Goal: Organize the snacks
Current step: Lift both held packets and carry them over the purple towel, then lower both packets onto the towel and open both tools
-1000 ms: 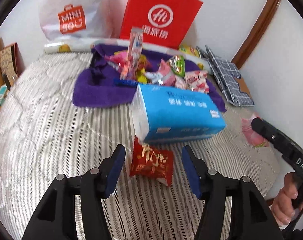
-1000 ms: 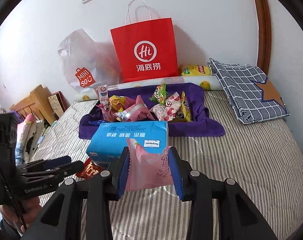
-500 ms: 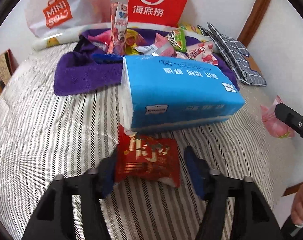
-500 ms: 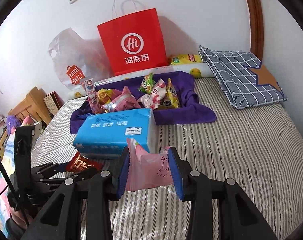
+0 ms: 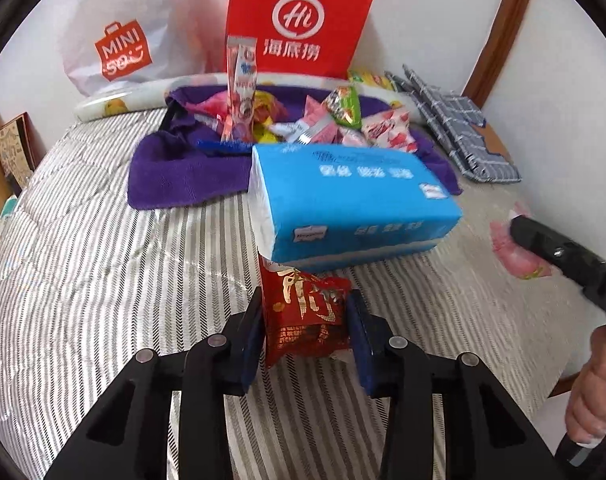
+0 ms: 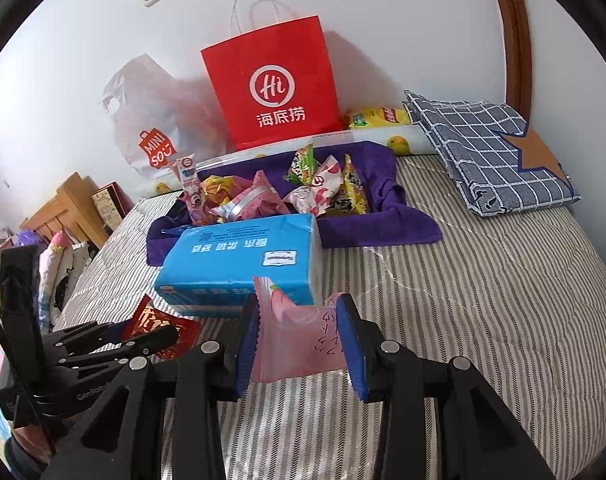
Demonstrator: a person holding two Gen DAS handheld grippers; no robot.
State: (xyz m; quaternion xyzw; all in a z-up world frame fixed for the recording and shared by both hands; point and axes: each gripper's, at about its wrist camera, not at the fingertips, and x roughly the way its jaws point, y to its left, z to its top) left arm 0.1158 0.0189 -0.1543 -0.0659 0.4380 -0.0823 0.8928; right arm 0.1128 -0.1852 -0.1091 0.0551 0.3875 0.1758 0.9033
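My left gripper (image 5: 305,312) is shut on a red snack packet (image 5: 305,316) with gold lettering, held just in front of a blue tissue pack (image 5: 351,208) on the striped bed. My right gripper (image 6: 299,320) is shut on a pink snack packet (image 6: 299,340) near the tissue pack's (image 6: 243,260) front right corner. The left gripper (image 6: 143,334) with the red packet (image 6: 159,324) shows at the lower left of the right wrist view. Several snack packets (image 5: 323,124) lie on a purple towel (image 5: 183,172) behind the tissue pack.
A red paper bag (image 5: 299,20) and a white MINISO plastic bag (image 5: 123,36) stand against the wall. A folded checked blue cloth (image 6: 491,156) lies at the back right. A yellow packet (image 6: 379,118) sits beside the red bag. Wooden furniture (image 6: 67,212) stands left of the bed.
My left gripper moved forward over the red packet, closed on it and now holds it. My right gripper kept hold of the pink packet and shifted slightly.
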